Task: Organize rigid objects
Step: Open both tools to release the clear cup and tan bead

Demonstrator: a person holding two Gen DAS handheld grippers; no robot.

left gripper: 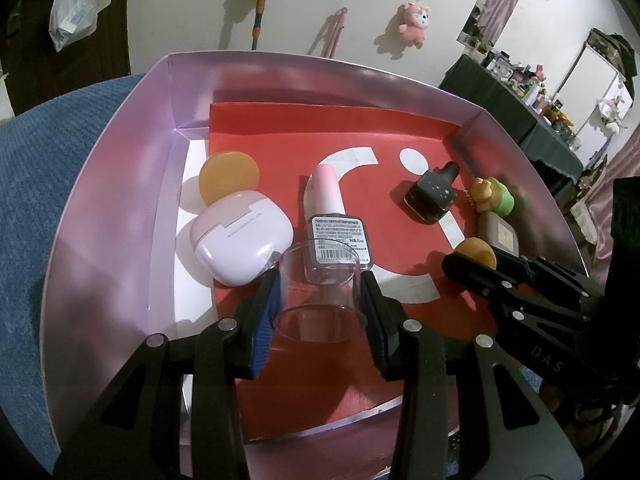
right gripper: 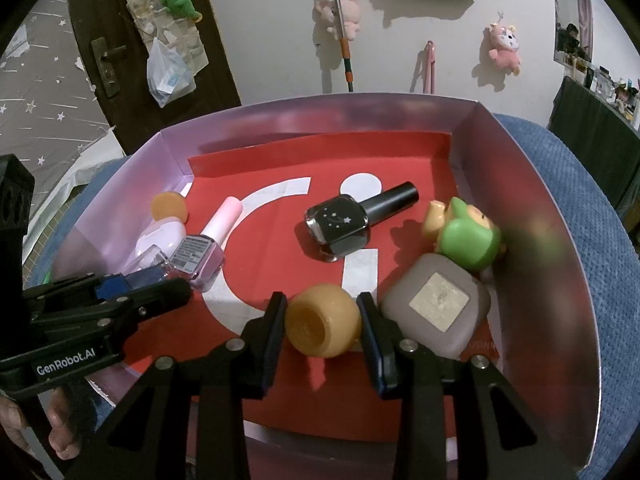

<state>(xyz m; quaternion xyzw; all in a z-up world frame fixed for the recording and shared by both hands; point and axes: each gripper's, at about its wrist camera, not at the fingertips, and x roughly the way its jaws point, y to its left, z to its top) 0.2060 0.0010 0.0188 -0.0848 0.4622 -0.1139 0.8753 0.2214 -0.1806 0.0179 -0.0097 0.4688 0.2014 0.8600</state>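
Behind your hands a white wall hangs with plush toys, and a blue textured cloth (left gripper: 48,184) lies under the shallow lilac cardboard box (left gripper: 120,184). Inside the box, your left claw (left gripper: 320,300) tilts down, clamped on a clear plastic cup (left gripper: 320,296) beside the lilac earbud case (left gripper: 240,236). Right of the cup, your right claw (right gripper: 322,320) pinches a small amber round pot (right gripper: 322,320), touching a grey square-labelled jar (right gripper: 436,304) near the box's right wall.

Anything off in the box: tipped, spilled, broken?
No spill or damage visible. The pink nail polish bottle and the black nail polish bottle both lie on their sides, caps on. The green figurine is tipped against the grey block. Rest looks normal.
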